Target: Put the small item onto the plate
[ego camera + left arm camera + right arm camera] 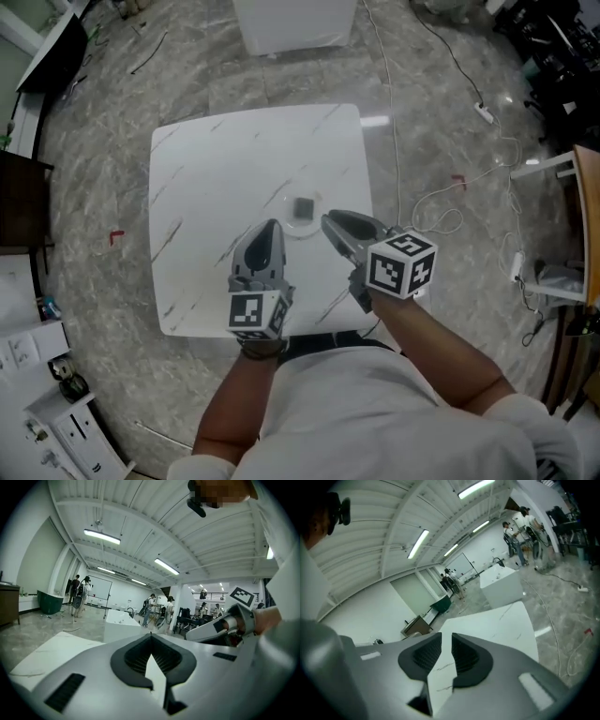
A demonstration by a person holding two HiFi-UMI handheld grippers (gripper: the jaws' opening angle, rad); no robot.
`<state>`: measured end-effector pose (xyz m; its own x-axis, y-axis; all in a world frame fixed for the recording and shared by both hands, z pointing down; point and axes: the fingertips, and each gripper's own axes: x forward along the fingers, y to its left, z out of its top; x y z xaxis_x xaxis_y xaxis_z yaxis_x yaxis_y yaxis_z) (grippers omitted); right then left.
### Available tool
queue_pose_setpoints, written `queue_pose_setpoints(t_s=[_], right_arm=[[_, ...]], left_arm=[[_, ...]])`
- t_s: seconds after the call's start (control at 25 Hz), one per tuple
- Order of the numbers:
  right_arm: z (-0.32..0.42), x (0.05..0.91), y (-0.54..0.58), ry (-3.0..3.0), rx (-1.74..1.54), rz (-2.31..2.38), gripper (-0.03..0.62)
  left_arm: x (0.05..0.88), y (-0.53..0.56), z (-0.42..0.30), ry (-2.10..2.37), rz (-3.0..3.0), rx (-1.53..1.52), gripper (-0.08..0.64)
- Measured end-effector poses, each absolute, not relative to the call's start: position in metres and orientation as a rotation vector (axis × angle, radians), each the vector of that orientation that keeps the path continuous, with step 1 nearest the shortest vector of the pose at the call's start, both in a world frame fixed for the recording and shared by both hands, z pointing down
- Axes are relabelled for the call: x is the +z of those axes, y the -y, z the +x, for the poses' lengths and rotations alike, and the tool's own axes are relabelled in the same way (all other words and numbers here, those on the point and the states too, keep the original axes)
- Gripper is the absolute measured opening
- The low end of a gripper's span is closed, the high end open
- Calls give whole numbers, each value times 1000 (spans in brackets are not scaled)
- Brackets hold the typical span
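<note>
A small dark square item [303, 207] lies on a small pale plate [302, 231] near the middle of the white marble table [216, 159]. My left gripper [271, 225] hovers just left of the plate, pointing away from me; in the left gripper view its jaws [151, 638] meet at the tips, with nothing between them. My right gripper [327, 219] sits just right of the plate. In the right gripper view, my right gripper [446, 640] stands open by a narrow gap with nothing in it. Neither gripper view shows the plate or the item.
A white box [295, 23] stands on the marble floor beyond the table. Cables [450, 211] and a power strip [485, 113] trail on the floor at the right, beside a chair [589, 216]. White shelving [37, 375] stands at the lower left. People [151, 605] stand far off.
</note>
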<state>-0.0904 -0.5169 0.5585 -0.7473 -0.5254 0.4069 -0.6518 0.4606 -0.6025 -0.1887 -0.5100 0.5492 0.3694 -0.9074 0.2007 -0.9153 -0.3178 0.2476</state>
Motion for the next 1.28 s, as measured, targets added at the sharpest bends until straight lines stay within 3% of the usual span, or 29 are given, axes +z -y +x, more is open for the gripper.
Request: queue_pose_setpoints(t_s=[0.16, 0.48, 0.8, 1.28], right_arm=[[-81, 466, 486, 2771, 1002, 933, 6], [-42, 315, 396, 3038, 342, 868, 2], [5, 262, 351, 3039, 77, 1020, 2], [24, 245, 324, 3044, 76, 1057, 2]], left_arm=[[468, 482, -170, 1642, 2380, -23, 5], [343, 403, -104, 1693, 2479, -26, 5], [268, 346, -68, 1806, 2553, -79, 6], [240, 305, -49, 1870, 2566, -141, 6]])
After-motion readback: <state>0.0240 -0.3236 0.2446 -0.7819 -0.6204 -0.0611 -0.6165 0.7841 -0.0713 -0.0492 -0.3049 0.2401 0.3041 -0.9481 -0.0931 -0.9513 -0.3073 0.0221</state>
